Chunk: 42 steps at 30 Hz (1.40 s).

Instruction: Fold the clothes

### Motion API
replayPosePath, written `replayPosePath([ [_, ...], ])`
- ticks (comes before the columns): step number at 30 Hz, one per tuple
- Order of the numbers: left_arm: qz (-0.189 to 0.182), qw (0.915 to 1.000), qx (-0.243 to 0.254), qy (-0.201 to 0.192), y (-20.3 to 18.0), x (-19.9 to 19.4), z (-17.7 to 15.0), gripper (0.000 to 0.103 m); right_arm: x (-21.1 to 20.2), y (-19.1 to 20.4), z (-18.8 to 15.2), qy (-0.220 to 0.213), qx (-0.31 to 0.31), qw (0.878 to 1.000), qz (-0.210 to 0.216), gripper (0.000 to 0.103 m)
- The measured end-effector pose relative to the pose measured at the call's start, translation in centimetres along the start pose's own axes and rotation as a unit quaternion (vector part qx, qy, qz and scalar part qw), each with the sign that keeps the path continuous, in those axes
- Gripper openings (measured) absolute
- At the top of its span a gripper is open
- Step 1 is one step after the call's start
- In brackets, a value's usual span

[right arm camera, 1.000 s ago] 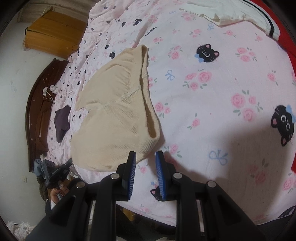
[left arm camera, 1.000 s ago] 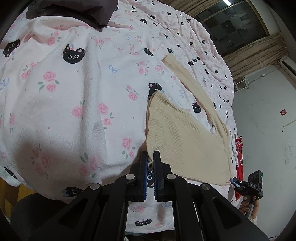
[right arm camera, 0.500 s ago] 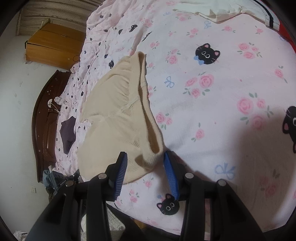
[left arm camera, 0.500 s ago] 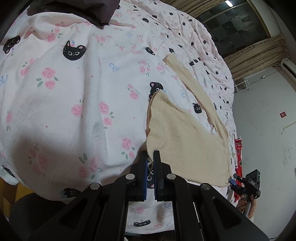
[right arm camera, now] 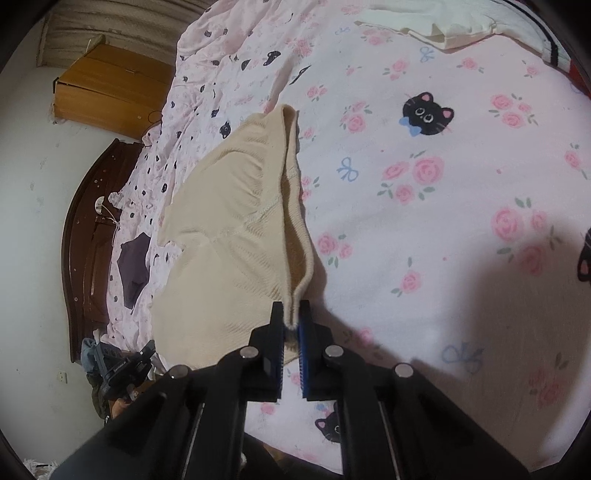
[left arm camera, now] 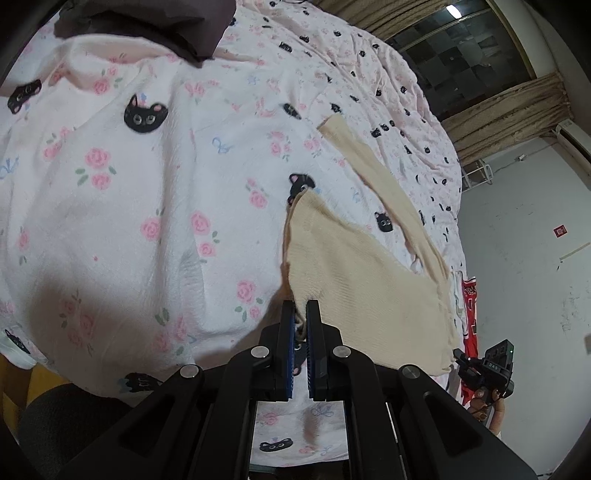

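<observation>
We found the cream knit sweater (left arm camera: 354, 280) spread flat on the bed cover (left arm camera: 122, 206), at the near edge of the bed. One sleeve (left arm camera: 373, 177) ran out toward the far side, apart from the body except at the shoulder.

The left gripper (left arm camera: 301, 314) was clamped on the near left corner of the sweater; fabric showed between its blue pads (left arm camera: 289, 332). The right gripper (right arm camera: 291, 317) was likewise closed on the ribbed hem (right arm camera: 301, 266) at the near right corner, where the hem rose in a doubled fold into the jaws.

In the left wrist view, we saw the right gripper well off to the right, at the near right corner of the sweater, with a hand beneath it.

A dark garment (left arm camera: 155, 26) lay at the far left of the bed. A white garment (right arm camera: 443, 22) lay at the far right. Beyond the bed stood a dark wooden headboard (right arm camera: 85, 236) and a light wooden cabinet (right arm camera: 107, 88).
</observation>
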<state>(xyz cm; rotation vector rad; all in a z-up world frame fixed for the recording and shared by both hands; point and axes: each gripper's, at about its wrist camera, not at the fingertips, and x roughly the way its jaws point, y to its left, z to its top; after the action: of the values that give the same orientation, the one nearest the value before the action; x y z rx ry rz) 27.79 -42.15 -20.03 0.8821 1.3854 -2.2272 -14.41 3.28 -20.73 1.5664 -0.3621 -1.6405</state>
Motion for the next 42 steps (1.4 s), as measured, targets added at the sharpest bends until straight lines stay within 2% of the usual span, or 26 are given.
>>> replayPosePath([
  [10,-0.034,0.9988,0.015,-0.031,-2.9,-2.7,2.2,0.004,-3.0,1.0,0.4,-0.023,-0.012,1.0,0.016,0.007],
  [17,-0.048,0.9975,0.022,-0.047,-4.8,-2.6,6.5,0.004,-3.4,1.9,2.3,-0.031,-0.007,0.999,0.028,0.007],
  [21,-0.038,0.9969,0.035,-0.059,-6.1,-1.8,9.6,0.004,-3.5,2.5,4.1,-0.036,-0.001,0.999,0.03,0.007],
  [28,-0.023,0.9966,0.049,-0.062,-7.8,1.2,14.5,0.004,-2.3,2.9,7.4,-0.03,0.02,0.999,0.031,0.007],
  [36,0.009,0.9971,0.054,-0.053,-8.9,6.5,19.4,0.004,0.8,2.0,11.5,-0.016,0.079,0.996,0.036,0.007],
  [42,0.033,0.9971,0.056,-0.04,-8.8,9.9,21.5,0.004,2.9,1.4,13.9,-0.015,0.097,0.995,0.022,0.007],
])
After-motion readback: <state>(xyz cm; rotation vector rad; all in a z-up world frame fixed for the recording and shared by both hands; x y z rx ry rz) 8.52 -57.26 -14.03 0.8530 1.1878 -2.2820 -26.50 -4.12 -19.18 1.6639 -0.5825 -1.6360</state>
